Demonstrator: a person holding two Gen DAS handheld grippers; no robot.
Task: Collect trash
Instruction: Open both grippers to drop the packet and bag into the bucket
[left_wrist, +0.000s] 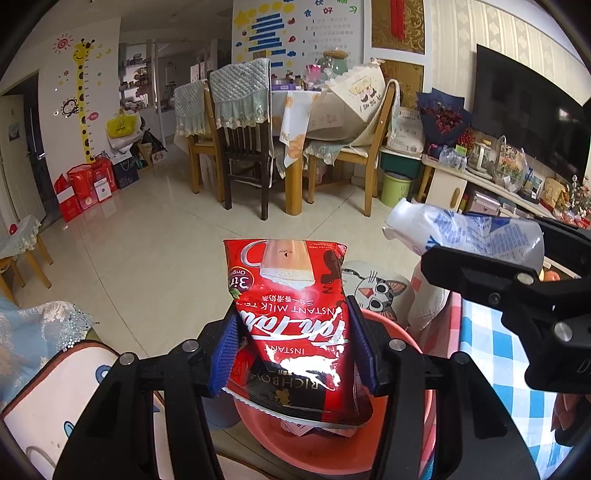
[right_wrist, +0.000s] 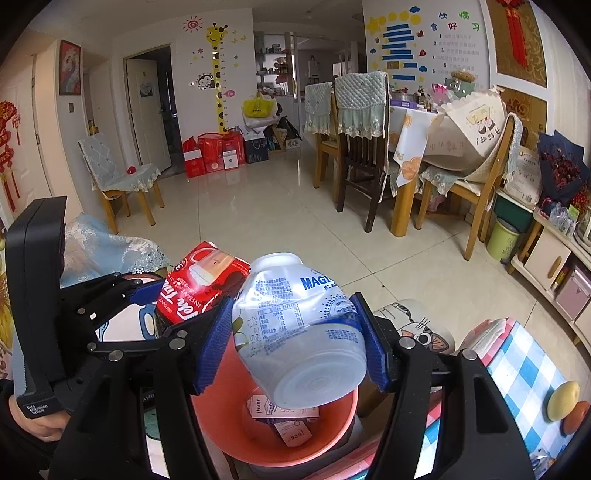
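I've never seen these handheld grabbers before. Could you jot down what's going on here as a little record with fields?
Place: a living and dining room
Left gripper: shut on a red milk tea packet
Right gripper: shut on a crushed plastic bottle
Bin: an orange bucket below both grippers
Already in bin: a few paper wrappers
Nearby: two fruits on a checked cloth
Likely next: dropping both items in

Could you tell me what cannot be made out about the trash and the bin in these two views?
- Orange bin, right wrist view: its near rim and part of its contents are hidden by the crushed bottle and the fingers.
- Paper scraps in the bin: print too small to read.
- Orange bin, left wrist view: mostly covered by the red milk tea packet.
- Bottle's mouth: capped or not cannot be told in either view.
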